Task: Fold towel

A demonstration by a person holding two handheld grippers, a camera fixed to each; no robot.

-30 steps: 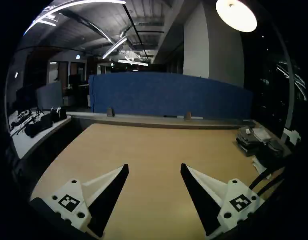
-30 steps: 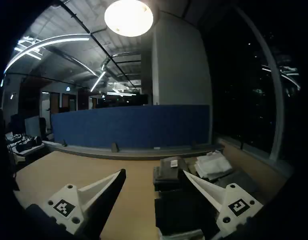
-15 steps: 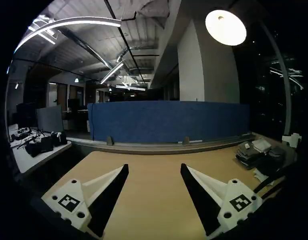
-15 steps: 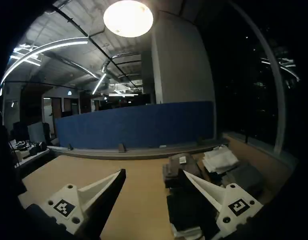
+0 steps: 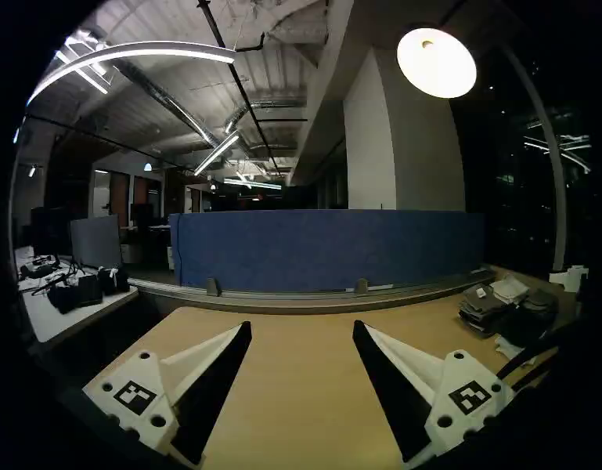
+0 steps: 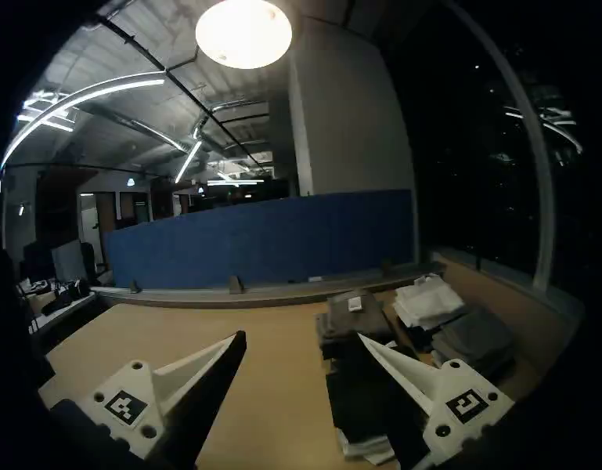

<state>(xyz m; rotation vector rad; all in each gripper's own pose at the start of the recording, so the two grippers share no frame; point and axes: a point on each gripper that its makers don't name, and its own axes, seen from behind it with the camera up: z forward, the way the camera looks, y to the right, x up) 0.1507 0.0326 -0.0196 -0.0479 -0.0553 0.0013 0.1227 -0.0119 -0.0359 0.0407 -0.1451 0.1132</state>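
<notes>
While the right gripper [image 6: 298, 335] gapes, towel stacks [image 6: 365, 313] crowd the table [image 6: 183, 329] edge.

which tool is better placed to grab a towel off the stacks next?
Right, probably. The right tool is open with the folded towel stacks just ahead, beside one finger. The left tool, also open, faces the table; from it the stacks lie far off to the right.

Four towel stacks [image 6: 355, 317] on one desk [image 6: 222, 329]; one round lamp [image 6: 243, 33] overhead. One blue partition [image 6: 261, 239] behind.
</notes>
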